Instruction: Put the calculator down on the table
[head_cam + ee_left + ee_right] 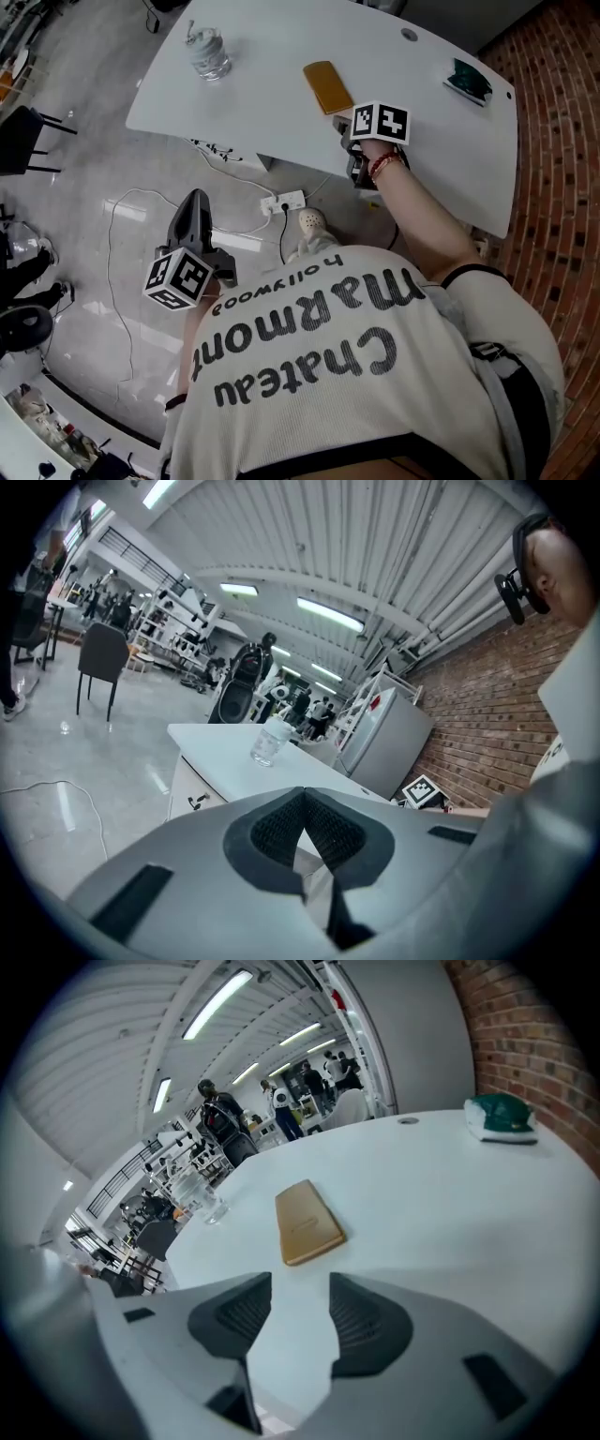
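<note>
Shirt (356,375) with dark lettering fills the near part of the head view. Just beyond it, on the person's left, the left tool (302,799) hangs over the grey floor (84,187), off the bench (441,141). Its jaws are clenched tip to tip with nothing between the ribbed pads. A white power strip (283,201) lies on the floor below the bench edge, with a cable trailing from it.

On the right, a hand (378,167) holds the right tool (300,1283) over the near edge of the bench, angled down at the top. Its jaws stand apart and released, and only bare white bench top shows in the gap.

Just ahead of those jaws lies the calculator (307,1222), a flat tan slab resting flat on the bench, apart from both pads and touching nothing else. It sits near the middle of the top.

Farther off toward the left end stands a clear bottle (208,52). At the far right corner sits a green object (502,1115), well apart from the calculator. A brick wall (562,141) runs along the right side past the bench.
</note>
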The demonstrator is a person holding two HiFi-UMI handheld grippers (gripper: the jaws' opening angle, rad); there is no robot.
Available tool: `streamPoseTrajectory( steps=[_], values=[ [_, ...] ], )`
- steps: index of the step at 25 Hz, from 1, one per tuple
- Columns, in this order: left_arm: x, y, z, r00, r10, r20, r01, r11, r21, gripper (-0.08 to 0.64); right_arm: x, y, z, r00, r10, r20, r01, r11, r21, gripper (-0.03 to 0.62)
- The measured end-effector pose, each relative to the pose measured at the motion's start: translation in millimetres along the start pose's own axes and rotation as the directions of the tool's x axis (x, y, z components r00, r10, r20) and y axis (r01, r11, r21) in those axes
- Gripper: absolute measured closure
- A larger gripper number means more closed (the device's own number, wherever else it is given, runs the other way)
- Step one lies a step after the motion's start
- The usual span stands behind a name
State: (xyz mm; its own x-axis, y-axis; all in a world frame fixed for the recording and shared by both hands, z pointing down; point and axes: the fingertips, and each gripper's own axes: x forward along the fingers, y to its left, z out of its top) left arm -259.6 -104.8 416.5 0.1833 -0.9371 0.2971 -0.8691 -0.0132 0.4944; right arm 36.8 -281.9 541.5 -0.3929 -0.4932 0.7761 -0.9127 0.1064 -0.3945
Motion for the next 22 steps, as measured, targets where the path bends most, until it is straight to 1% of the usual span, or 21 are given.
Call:
streamPoseTrajectory(
  steps=[3,6,11,15,18,22],
  values=[
    [-0.2,-10.9,2.7,0.999,-0.045,0.027,0.045,0.999,-0.018,0.558,-15.3,16.1,-17.8,0.999,0.047,0.006,-0.047,0.999,0.025,0.405],
    [-4.3,-19.3,1.7,0.997,-0.069,0.027,0.07,0.997,-0.017,0.558,-34.0,38.0,-28.9,0.994,0.102,0.029,-0.103,0.994,0.036,0.422],
    [-14.0,-35.6,-1.4,0.993,-0.107,0.042,0.108,0.994,-0.026,0.558,-68.0,70.7,-40.1,0.975,0.204,0.087,-0.209,0.976,0.063,0.462],
    [-24.0,-46.3,-0.5,0.99,-0.129,0.061,0.131,0.991,-0.014,0.558,-91.7,92.2,-45.0,0.958,0.257,0.126,-0.264,0.964,0.04,0.489],
    [-32.8,-52.2,-0.7,0.987,-0.14,0.073,0.141,0.99,-0.009,0.558,-108.1,109.4,-47.1,0.94,0.306,0.152,-0.311,0.95,0.014,0.519],
    [-44.8,-64.1,2.6,0.982,-0.161,0.094,0.161,0.987,0.005,0.558,-131.1,127.8,-48.5,0.919,0.356,0.172,-0.356,0.934,-0.032,0.537]
  ],
)
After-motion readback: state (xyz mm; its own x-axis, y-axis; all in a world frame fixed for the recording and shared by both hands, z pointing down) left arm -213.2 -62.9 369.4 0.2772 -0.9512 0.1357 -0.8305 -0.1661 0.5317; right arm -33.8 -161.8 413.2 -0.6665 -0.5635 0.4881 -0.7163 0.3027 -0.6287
